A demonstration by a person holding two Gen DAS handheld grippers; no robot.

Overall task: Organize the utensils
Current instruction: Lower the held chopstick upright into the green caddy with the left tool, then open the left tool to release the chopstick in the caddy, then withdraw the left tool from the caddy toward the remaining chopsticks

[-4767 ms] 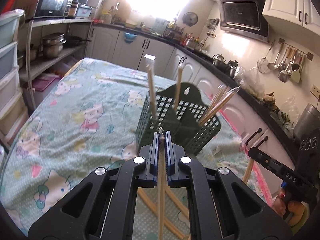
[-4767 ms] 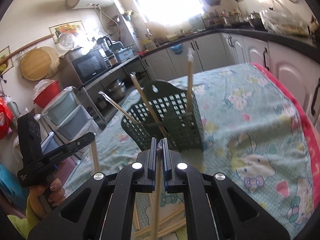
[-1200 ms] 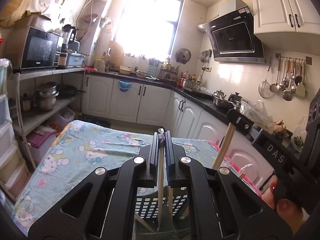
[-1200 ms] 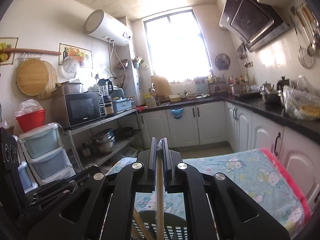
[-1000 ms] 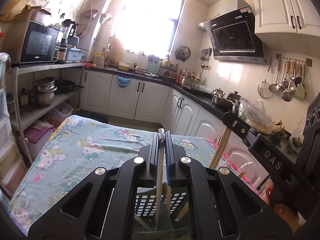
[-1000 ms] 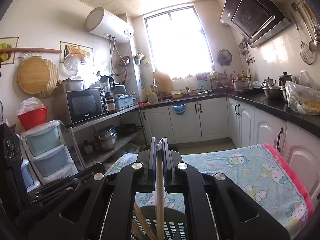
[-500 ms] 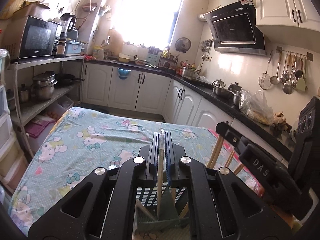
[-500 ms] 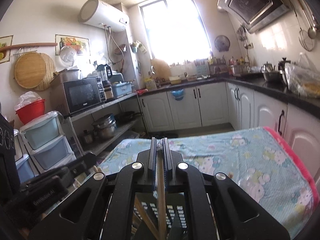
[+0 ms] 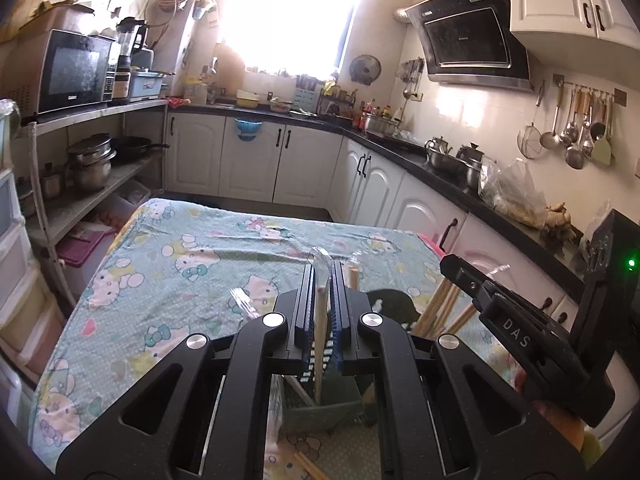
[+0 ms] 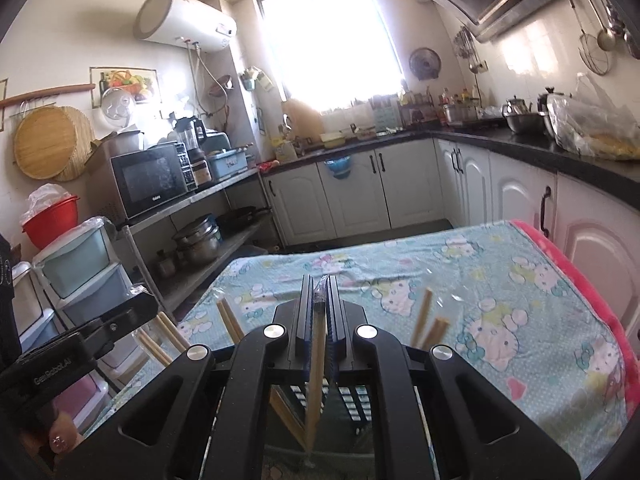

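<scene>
Both my grippers tilt slightly downward over the dark green perforated plastic utensil basket (image 9: 320,408), which stands on the table under a light blue cartoon-print cloth (image 9: 192,264). My left gripper (image 9: 322,280) has jaws opening, a wrapped pale wooden chopstick (image 9: 320,344) between them, lower end inside the basket. My right gripper (image 10: 319,300) pinches another wrapped wooden chopstick (image 10: 314,384), also reaching into the basket. More chopsticks (image 10: 424,320) lean there

"DAS" on R gripper (image 9: 516,330)
</scene>
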